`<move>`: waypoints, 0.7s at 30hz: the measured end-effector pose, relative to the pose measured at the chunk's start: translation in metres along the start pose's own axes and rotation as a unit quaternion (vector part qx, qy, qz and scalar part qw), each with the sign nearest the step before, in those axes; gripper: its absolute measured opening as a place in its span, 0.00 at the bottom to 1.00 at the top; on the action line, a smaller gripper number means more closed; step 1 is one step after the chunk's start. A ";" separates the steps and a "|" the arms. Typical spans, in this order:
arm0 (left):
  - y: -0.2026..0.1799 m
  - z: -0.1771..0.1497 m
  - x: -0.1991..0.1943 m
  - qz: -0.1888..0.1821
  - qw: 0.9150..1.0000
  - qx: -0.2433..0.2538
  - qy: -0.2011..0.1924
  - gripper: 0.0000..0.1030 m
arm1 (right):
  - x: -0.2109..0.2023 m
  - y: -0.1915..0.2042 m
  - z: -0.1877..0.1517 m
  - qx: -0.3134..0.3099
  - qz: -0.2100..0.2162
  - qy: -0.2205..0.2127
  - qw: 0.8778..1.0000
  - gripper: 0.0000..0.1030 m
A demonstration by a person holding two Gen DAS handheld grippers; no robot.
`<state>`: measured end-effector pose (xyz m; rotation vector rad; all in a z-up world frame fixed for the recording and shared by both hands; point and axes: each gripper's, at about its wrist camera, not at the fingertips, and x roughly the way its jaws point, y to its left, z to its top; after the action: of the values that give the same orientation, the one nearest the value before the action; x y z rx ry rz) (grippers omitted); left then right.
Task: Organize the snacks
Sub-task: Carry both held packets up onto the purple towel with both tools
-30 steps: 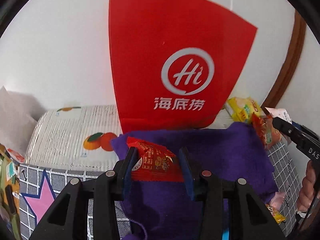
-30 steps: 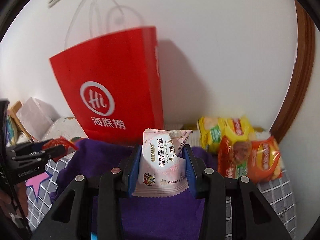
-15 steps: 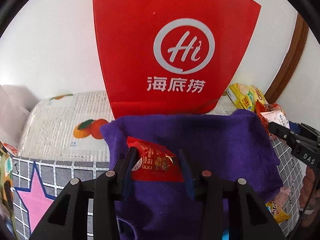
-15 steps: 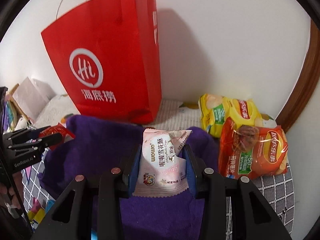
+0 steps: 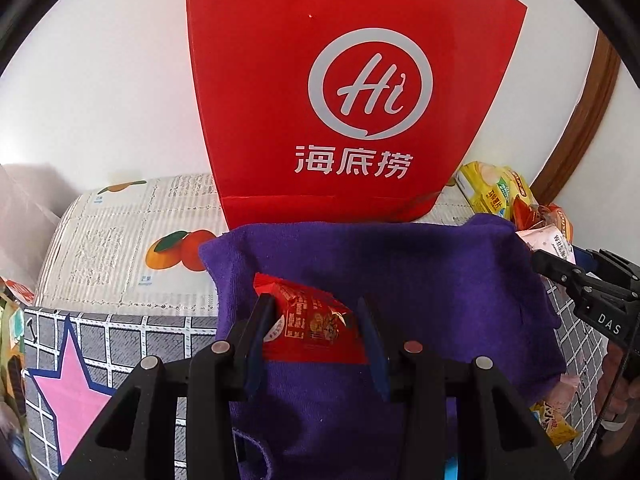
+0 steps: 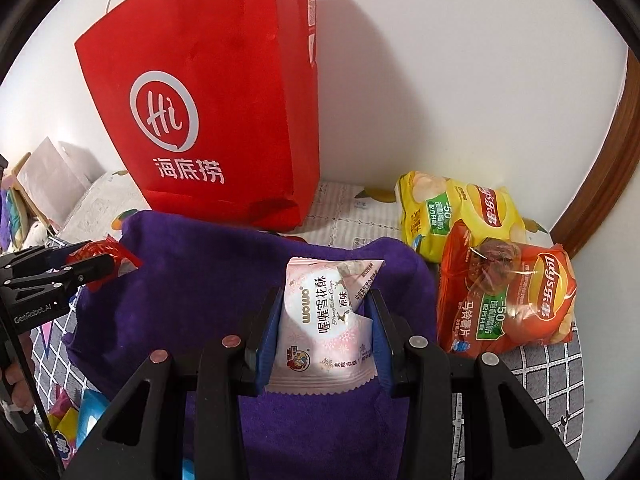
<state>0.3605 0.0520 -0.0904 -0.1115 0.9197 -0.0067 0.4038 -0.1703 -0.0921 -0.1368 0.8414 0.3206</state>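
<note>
My left gripper [image 5: 314,320] is shut on a small red snack packet [image 5: 310,326], held above a purple cloth [image 5: 420,280]. In the right wrist view that same left gripper [image 6: 104,264] shows at the left edge with the red packet [image 6: 100,254]. My right gripper [image 6: 324,312] is shut on a pink and white snack packet [image 6: 326,320] over the purple cloth [image 6: 200,280]. The right gripper [image 5: 556,264] also enters the left wrist view at the right edge, with the pink packet [image 5: 548,242] at its tip. A tall red paper bag [image 5: 352,92] [image 6: 224,120] stands behind the cloth against the wall.
A yellow chip bag [image 6: 456,212] and an orange chip bag [image 6: 508,300] lie at the right near a brown wooden frame [image 6: 600,184]. Small packets [image 6: 68,424] lie at the lower left. A fruit-print box [image 5: 136,240] and checked mat [image 5: 80,360] sit left of the cloth.
Both grippers have sunk and tipped downward, so the red bag stands higher in both views and more of the purple cloth and chip bags shows. Both packets stay gripped.
</note>
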 end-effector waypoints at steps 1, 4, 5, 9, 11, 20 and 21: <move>0.000 0.000 0.000 -0.001 1.000 0.000 0.000 0.39 | 0.000 0.000 0.000 0.000 0.000 0.000 1.000 0.40; 0.000 -0.001 -0.001 -0.002 1.000 0.002 -0.001 0.39 | 0.000 0.000 0.000 -0.002 0.001 0.001 1.000 0.40; 0.000 -0.001 -0.002 -0.004 1.000 0.003 -0.001 0.39 | 0.001 0.000 0.000 -0.003 0.002 0.001 1.000 0.40; -0.002 -0.001 -0.003 -0.006 1.000 0.005 -0.002 0.39 | 0.004 0.003 -0.001 -0.007 0.001 0.007 1.000 0.40; -0.002 -0.002 -0.003 -0.005 1.000 0.006 -0.002 0.39 | 0.006 0.004 -0.001 -0.010 0.001 0.011 1.000 0.40; -0.003 -0.002 -0.003 -0.006 1.000 0.006 0.000 0.39 | 0.012 0.009 -0.003 -0.018 -0.004 0.019 1.000 0.40; -0.002 -0.002 -0.004 -0.006 1.000 0.006 -0.001 0.39 | 0.012 0.009 -0.004 -0.019 -0.003 0.019 1.000 0.40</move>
<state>0.3571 0.0500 -0.0883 -0.1062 0.9175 -0.0230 0.4054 -0.1597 -0.1032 -0.1819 0.8724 0.3297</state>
